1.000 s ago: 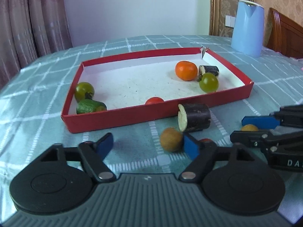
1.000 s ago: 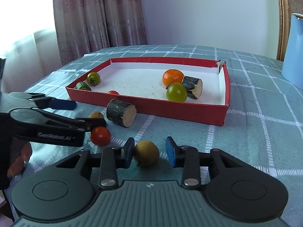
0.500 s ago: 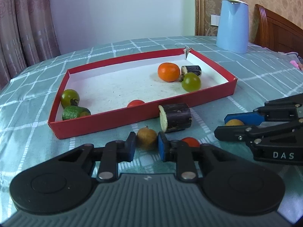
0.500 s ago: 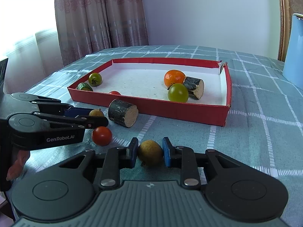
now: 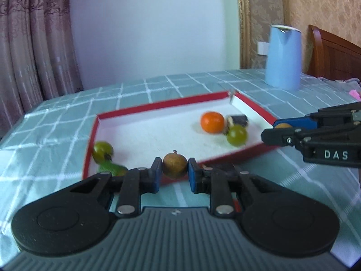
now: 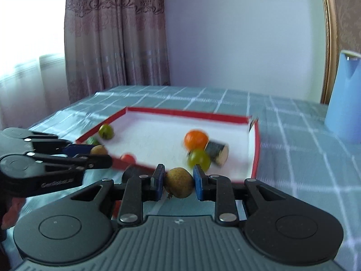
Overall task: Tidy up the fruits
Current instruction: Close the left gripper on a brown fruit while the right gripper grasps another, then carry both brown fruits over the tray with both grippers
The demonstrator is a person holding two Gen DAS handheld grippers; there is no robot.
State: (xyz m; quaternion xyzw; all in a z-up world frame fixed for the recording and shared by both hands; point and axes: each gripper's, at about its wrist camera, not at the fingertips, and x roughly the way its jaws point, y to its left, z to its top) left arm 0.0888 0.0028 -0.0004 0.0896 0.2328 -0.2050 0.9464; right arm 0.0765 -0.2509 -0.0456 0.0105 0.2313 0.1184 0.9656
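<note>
Left gripper (image 5: pixel 175 172) clamps a small round brown fruit (image 5: pixel 175 165); right gripper (image 6: pixel 178 181) clamps a yellowish-brown round fruit (image 6: pixel 179 182). Shallow red-walled cardboard tray (image 5: pixel 158 106) lies just ahead of both.

You are seeing "DAS" showing in white on the right gripper (image 5: pixel 279 133), and nothing else is reading clearly.

Each gripper, left gripper (image 5: pixel 174 176) and right gripper (image 6: pixel 178 181), is black with blue pads, silver screws at six o'clock, ribbed grey housing.
</note>
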